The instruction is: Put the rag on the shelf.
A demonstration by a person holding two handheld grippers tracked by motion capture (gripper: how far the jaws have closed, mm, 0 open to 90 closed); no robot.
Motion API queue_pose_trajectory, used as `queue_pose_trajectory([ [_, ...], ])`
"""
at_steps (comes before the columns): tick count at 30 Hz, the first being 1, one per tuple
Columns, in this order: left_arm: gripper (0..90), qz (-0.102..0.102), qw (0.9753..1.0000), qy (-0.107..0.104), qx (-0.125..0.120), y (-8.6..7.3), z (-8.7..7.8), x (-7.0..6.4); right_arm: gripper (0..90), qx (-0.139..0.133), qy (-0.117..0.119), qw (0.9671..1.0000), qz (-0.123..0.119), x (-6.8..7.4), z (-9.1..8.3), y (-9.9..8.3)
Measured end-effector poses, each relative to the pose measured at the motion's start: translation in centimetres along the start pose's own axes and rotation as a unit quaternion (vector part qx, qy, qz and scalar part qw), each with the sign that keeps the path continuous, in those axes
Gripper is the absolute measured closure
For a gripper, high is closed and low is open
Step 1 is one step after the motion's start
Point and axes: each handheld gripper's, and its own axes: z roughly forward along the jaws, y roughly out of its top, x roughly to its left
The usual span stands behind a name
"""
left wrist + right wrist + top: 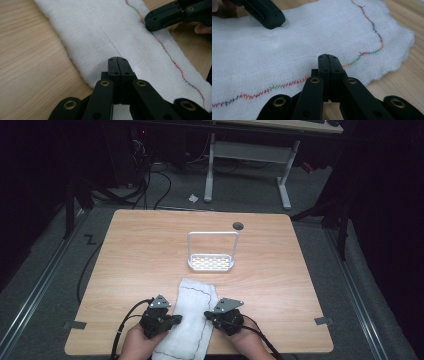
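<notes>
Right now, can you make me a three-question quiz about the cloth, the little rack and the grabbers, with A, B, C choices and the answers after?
1. Where does the white cloth lie?
A. Between the two hand-held grippers, at the near edge of the table
B. Hung over the metal rack
C. On the floor

2. What colour is the stitched line on the cloth?
A. Plain black
B. Many colours
C. Gold

3. How do the jaws of the left hand-held gripper stand?
A. Wide open
B. Shut on the rack
C. Shut together, over the cloth

Answers:
1 A, the high view shows the cloth flat between the left gripper and the right hand-held gripper, with the rack farther back.
2 B, the right gripper view shows red, green, blue and orange thread.
3 C, the left gripper view shows both jaws pressed together with no gap.
</notes>
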Motion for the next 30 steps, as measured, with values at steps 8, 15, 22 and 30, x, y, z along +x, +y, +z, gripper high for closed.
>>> queue_pose_trajectory([
  [8,90.0,0.029,0.9984,-0.049,-0.002,2.4,3.9,-2.4,90.0,0.007,-0.037,0.9987,0.034,-3.2,-2.5,-2.1],
  [15,89.8,0.051,0.997,-0.059,-0.002,3.0,4.5,-3.1,88.7,-0.001,-0.038,0.9977,0.056,-4.4,-3.9,-3.5],
  [22,71.6,-0.013,0.9971,0.023,-0.071,4.6,3.4,1.4,85.8,-0.025,-0.032,0.9972,0.062,-4.4,-4.3,-3.2],
  [30,57.7,-0.034,0.9947,0.061,-0.075,6.8,5.8,3.5,82.6,-0.032,-0.035,0.9966,0.068,-4.8,-4.5,-3.2],
])
